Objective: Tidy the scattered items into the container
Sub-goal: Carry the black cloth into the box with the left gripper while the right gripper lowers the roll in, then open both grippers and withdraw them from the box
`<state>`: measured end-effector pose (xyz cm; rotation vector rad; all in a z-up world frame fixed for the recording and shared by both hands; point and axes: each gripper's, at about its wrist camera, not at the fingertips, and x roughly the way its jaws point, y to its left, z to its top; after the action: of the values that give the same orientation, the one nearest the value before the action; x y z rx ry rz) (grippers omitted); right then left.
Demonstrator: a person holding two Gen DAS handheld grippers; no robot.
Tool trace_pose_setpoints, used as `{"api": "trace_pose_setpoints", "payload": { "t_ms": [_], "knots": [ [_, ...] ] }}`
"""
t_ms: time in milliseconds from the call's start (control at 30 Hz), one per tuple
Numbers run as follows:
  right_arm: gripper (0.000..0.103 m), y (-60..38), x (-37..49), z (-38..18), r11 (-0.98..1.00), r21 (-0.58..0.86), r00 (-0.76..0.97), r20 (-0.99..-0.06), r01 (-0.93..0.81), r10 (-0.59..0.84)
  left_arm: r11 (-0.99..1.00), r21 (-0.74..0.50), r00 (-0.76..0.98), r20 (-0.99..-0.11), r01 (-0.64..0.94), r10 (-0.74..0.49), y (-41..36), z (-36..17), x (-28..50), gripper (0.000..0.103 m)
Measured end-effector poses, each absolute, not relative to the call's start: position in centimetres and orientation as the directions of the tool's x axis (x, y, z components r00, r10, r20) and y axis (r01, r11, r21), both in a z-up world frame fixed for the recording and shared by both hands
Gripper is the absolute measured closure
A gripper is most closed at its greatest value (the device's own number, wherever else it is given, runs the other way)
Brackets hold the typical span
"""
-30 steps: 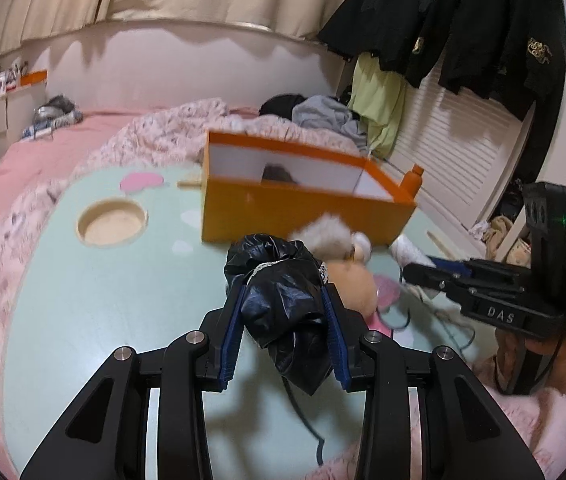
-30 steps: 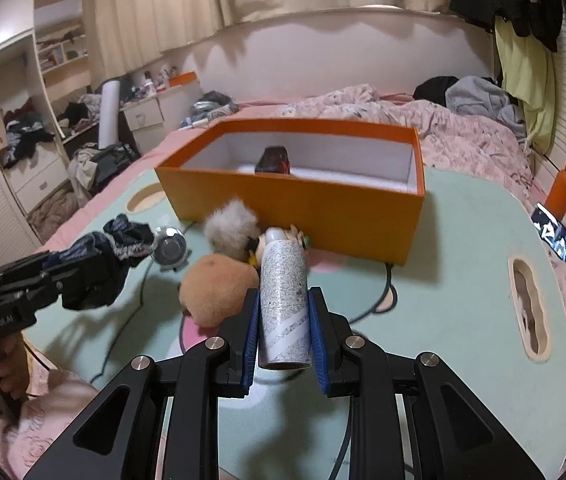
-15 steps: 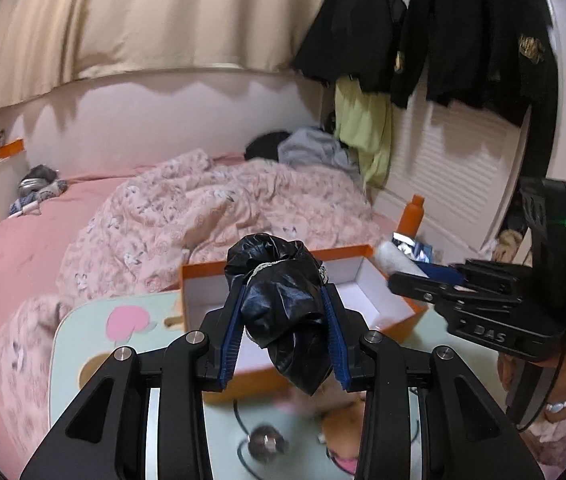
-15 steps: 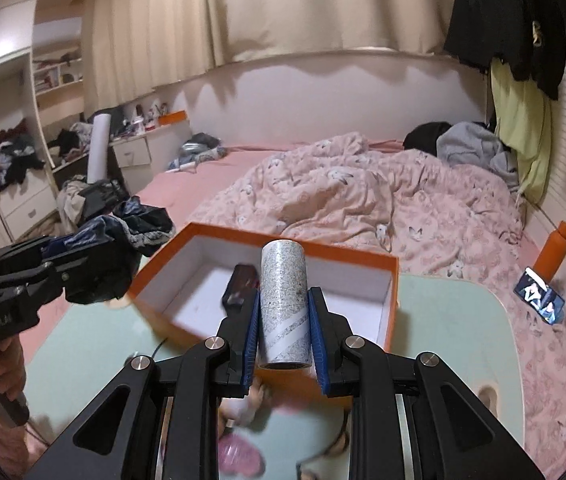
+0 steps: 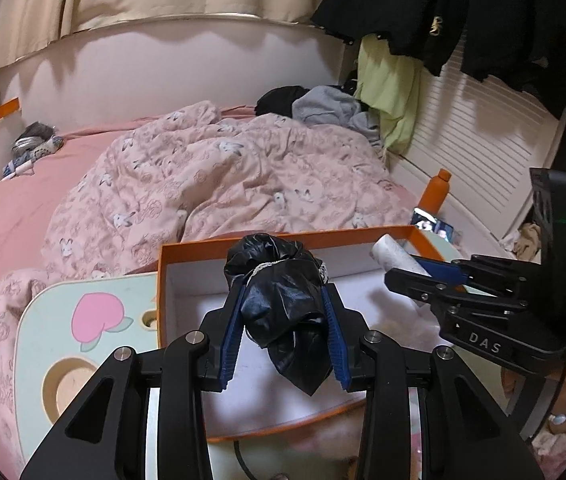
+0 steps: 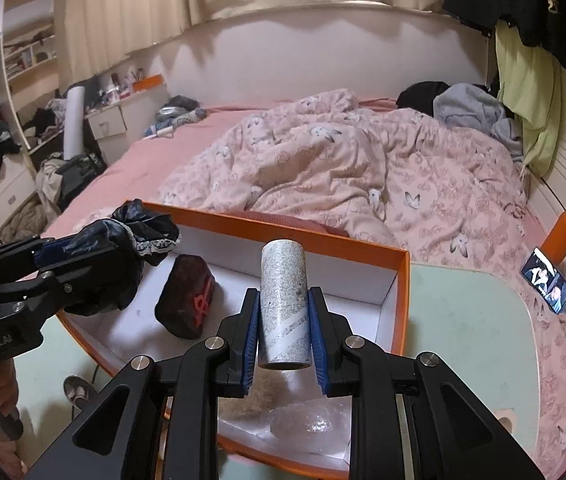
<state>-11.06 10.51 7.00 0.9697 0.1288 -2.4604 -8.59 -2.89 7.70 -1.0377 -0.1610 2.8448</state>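
My left gripper (image 5: pixel 285 334) is shut on a crumpled black cloth with lace trim (image 5: pixel 283 304) and holds it above the orange box (image 5: pixel 283 242). My right gripper (image 6: pixel 283 340) is shut on a speckled grey cylinder (image 6: pixel 284 312) and holds it above the same box (image 6: pixel 401 296). The box has a white inside. In it lies a dark object with red marks (image 6: pixel 187 302) and a clear crinkled wrapper (image 6: pixel 311 424). The right gripper with the cylinder (image 5: pixel 393 258) shows in the left wrist view. The left gripper with the cloth (image 6: pixel 111 248) shows in the right wrist view.
The box stands on a pale green tabletop (image 5: pixel 67 336) with a pink peach print and round cut-outs. Behind is a bed with a pink flowered quilt (image 6: pixel 343 168). An orange bottle (image 6: pixel 563 236) and a phone (image 6: pixel 547 286) sit at the right. A round metal item (image 6: pixel 79 390) lies by the box.
Both grippers have risen from the tabletop and moved forward over the orange box, each still holding its item. The plush toys on the table have dropped out of view.
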Motion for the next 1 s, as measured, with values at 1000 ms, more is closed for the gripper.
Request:
{"api": "trace_pose_setpoints", "payload": {
  "t_ms": [1000],
  "knots": [
    [0.043,12.4,2.3,1.8,-0.780,0.090,-0.516,-0.702,0.619,-0.490,-0.983,-0.178,-0.740,-0.653,-0.055,0.160,-4.7,2.0,2.6,0.032]
  ]
}}
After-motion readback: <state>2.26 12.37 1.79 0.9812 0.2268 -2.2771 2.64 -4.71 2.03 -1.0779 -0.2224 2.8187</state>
